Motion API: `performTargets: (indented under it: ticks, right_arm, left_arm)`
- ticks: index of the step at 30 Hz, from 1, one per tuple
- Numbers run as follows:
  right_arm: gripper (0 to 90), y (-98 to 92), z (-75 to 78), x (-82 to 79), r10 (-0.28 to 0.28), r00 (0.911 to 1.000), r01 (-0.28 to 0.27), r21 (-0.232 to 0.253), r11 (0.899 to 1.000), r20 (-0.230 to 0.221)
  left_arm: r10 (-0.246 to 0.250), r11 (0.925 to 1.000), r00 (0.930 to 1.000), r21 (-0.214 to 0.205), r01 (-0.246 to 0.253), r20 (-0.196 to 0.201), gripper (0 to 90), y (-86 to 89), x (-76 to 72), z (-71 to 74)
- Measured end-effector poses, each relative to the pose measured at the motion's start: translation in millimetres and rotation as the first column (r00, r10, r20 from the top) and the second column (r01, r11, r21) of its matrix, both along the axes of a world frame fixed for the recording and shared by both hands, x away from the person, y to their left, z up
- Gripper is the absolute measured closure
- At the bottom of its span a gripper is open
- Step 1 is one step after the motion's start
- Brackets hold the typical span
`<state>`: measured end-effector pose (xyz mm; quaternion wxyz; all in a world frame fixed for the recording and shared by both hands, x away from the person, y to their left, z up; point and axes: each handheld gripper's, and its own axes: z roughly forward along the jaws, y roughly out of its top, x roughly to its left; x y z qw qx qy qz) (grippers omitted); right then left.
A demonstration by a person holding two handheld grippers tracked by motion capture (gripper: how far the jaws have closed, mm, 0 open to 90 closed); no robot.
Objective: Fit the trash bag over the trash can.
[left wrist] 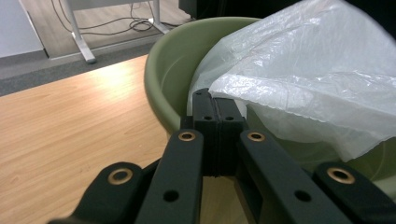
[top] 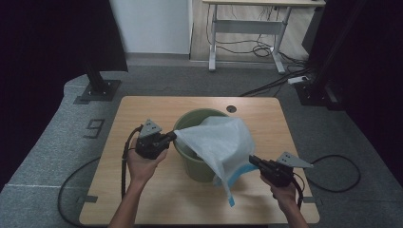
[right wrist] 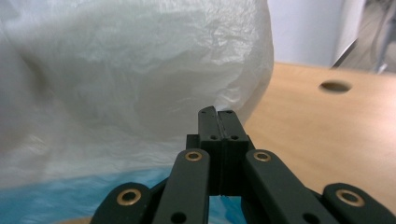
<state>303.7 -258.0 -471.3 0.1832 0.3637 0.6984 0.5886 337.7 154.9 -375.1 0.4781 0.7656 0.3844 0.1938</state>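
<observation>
Stretching between the two grippers, the white plastic bag (top: pixel 221 142) hangs at the centre of the high view, draped over the right half of the green bin (top: pixel 199 142) with its blue-edged mouth trailing down the bin's near right side toward the desk (top: pixel 157 194). At centre left of that view the left gripper (top: pixel 172 137) has its fingers closed together on the bag's left edge, just above the bin's rim; in the left gripper view the film starts right at the pressed-together tips. At lower right the right gripper (top: pixel 252 160) has its fingers shut too, and in the right gripper view the tips meet against the bag's lower edge, though how much film they have caught I cannot tell

The likeliest trouble, as I judge it, is the thin film slipping out of the right fingers if the bite is only on a fold's very edge; one side would then drop and the mouth collapse outside the bin. Pulling the hands apart too hard could tear the film at either pinch. Dragging the bag sideways while it catches the rim might tip or slide the light bin across the desk
</observation>
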Motion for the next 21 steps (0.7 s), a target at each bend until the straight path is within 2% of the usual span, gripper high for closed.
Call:
performTargets:
  ticks: [5, 9, 12, 14, 15, 17, 19, 21]
  right_arm:
    - [88.9, -9.6, 32.6, -4.2, -0.032, 0.9974, 0.032, 0.009, 0.999, 0.064]
    - [88.9, -14.2, 54.1, -4.0, -0.057, 0.9934, 0.056, 0.018, 0.998, 0.099]
    - [88.9, -15.2, 64.8, -2.3, -0.074, 0.991, 0.072, 0.026, 0.997, 0.111]
    - [88.9, -14.8, 68.4, -0.6, -0.081, 0.9903, 0.078, 0.028, 0.997, 0.113]
    - [88.9, -14.1, 69.2, 0.2, -0.083, 0.9902, 0.08, 0.029, 0.996, 0.113]
    - [88.9, -12.5, 69.1, 1.5, -0.085, 0.9903, 0.082, 0.023, 0.996, 0.11]
    - [88.9, -10.5, 68.2, 1.8, -0.086, 0.991, 0.084, 0.019, 0.996, 0.103]
    - [88.9, -9.8, 67.9, 1.6, -0.087, 0.9911, 0.087, 0.012, 0.996, 0.1]
  left_arm:
    - [-0.019, 0.9998, 0.9998, 0.002, 0.019, 0.001, 89.0, -9.7, 2.4, 2.1]
    - [-0.041, 0.9991, 0.9991, 0.003, 0.041, -0.004, 88.4, -18.4, 5.3, 3.0]
    - [-0.049, 0.9987, 0.9987, 0.014, 0.049, -0.013, 85.9, -22.6, 7.8, 2.3]
    - [-0.045, 0.9986, 0.9989, 0.028, 0.046, -0.014, 77.6, -22.5, 8.0, 2.0]
    - [-0.043, 0.9985, 0.999, 0.033, 0.043, -0.016, 70.3, -21.5, 7.4, 1.9]
    - [-0.054, 0.9985, 0.9981, 0.007, 0.054, -0.028, 59.3, -17.4, 4.3, 3.3]
    - [-0.059, 0.9983, 0.9981, 0.005, 0.059, -0.021, 54.3, -13.0, -2.0, 5.9]
    - [-0.068, 0.9973, 0.9977, 0.028, 0.068, -0.004, 50.7, -7.1, -12.3, 9.5]
